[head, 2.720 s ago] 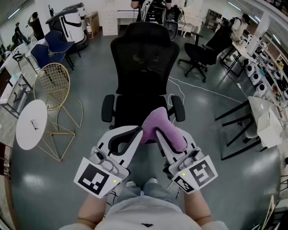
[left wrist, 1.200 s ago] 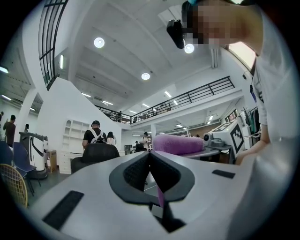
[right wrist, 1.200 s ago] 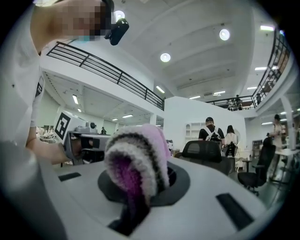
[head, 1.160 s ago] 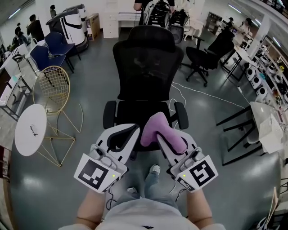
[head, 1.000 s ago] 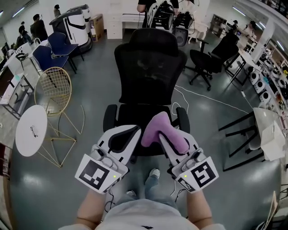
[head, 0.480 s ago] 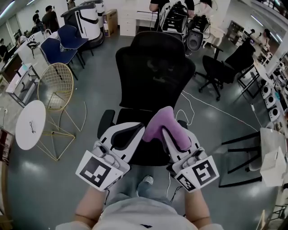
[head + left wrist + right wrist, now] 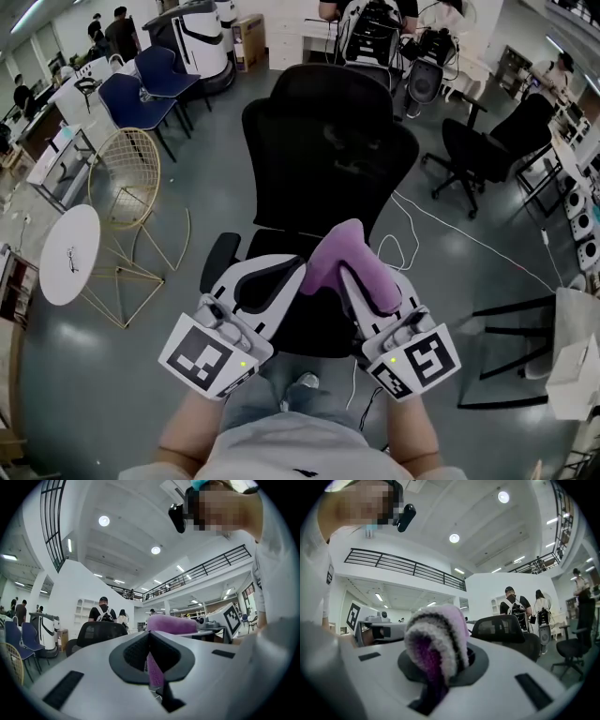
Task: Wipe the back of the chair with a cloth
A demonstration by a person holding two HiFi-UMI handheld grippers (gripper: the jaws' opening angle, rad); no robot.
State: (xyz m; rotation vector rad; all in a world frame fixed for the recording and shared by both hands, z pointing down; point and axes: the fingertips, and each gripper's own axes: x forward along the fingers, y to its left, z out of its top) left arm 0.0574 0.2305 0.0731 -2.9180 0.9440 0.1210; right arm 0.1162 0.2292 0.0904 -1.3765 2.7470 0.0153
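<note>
Purple cloth [image 7: 349, 246] clamped by right gripper [image 7: 351, 277]; left gripper [image 7: 292, 268] closed, empty. Cloth could be dropped if rubbed hard on chair back [image 7: 328, 141].

Bright ceiling lights, fisheye edges, blurred foreground

No words, numbers or brand names can be read here. The left gripper [image 7: 296, 267] and the right gripper [image 7: 345, 274] each carry a cube with black-and-white squares, but these are shapes, not letters. The round white table [image 7: 56, 281] has a dark mark near its middle, too small to read.
</note>
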